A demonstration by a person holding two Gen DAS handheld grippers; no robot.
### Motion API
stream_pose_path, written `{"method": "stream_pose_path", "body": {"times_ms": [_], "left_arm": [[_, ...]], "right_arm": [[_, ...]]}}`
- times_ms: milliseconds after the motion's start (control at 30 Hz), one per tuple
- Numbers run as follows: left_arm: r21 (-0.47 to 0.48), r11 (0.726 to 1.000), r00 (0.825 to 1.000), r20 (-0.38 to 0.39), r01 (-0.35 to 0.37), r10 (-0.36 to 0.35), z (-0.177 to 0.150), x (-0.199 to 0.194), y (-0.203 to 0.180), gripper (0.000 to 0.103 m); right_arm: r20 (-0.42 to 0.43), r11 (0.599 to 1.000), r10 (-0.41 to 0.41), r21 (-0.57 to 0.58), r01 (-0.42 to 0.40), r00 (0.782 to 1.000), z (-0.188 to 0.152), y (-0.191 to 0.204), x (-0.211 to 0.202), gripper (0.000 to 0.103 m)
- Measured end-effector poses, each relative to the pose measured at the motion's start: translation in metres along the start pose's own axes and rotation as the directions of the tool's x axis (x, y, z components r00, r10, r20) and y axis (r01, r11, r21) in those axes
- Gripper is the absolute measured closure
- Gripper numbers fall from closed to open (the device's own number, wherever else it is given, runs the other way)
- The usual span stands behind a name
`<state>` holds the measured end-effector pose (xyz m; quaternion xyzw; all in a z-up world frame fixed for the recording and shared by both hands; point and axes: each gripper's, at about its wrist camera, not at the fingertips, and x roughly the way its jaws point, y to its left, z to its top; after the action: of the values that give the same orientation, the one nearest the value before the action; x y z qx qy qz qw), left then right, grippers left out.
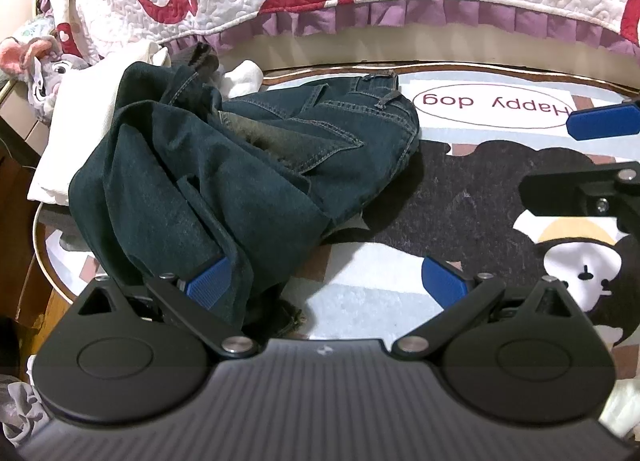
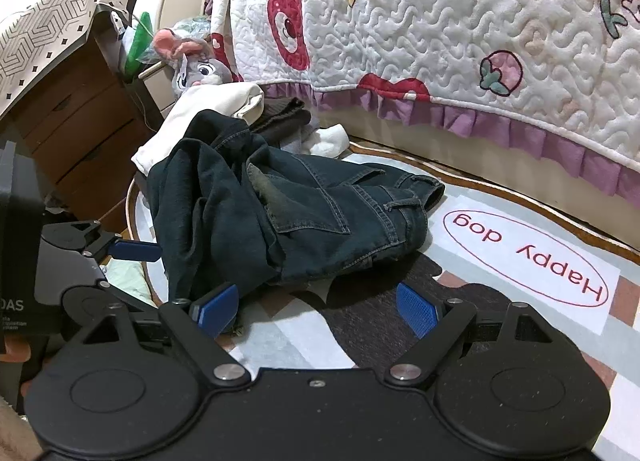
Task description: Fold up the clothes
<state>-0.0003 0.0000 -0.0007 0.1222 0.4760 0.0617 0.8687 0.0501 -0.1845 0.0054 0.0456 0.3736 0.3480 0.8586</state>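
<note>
Crumpled dark-blue denim jeans [image 1: 240,165] heaped on printed "Happy dog" floor rug [image 2: 528,257] beside quilted bed cover [image 2: 460,29]; left claw [image 1: 326,281] spread wide, hem cloth against left blue pad; right claw [image 2: 316,307] wide, empty.

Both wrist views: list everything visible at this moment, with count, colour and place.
jeans: one, dark blue, crumpled on the rug
rug: one, pale with black dog print, on the floor
white garment: one, behind the jeans
brown garment: one, folded, behind the jeans
quilt: one, white and red, purple frill, on the bed
plush toy: one, grey and pink, by the bed
wooden drawers: one, brown, at far left
left gripper: open, low over the jeans' edge
right gripper: open, empty
</note>
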Motion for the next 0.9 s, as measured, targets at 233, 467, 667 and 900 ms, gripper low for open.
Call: {"method": "stream_pose_path", "body": {"times_ms": [233, 467, 667, 900], "left_arm": [[-0.01, 1.0, 1.0, -0.02, 0.012, -0.012, -0.001, 0.004, 0.0, 0.0], [-0.033, 0.998, 0.999, -0.008, 0.053, -0.054, -0.002, 0.007, 0.007, 0.0], [-0.056, 0.997, 0.998, 0.013, 0.057, -0.056, -0.002, 0.005, 0.011, 0.0], [-0.061, 0.996, 0.998, 0.014, 0.065, -0.065, -0.002, 0.005, 0.013, 0.0]], "right_arm": [[0.01, 1.0, -0.006, -0.001, 0.006, 1.0, 0.0, 0.0, 0.002, 0.014], [-0.006, 1.0, -0.015, 0.002, 0.015, 1.0, 0.0, -0.002, 0.004, 0.014], [-0.015, 1.0, -0.022, 0.012, 0.022, 1.0, -0.001, -0.004, 0.006, 0.014], [-0.019, 1.0, -0.026, 0.013, 0.027, 0.999, -0.002, -0.004, 0.006, 0.013]]}}
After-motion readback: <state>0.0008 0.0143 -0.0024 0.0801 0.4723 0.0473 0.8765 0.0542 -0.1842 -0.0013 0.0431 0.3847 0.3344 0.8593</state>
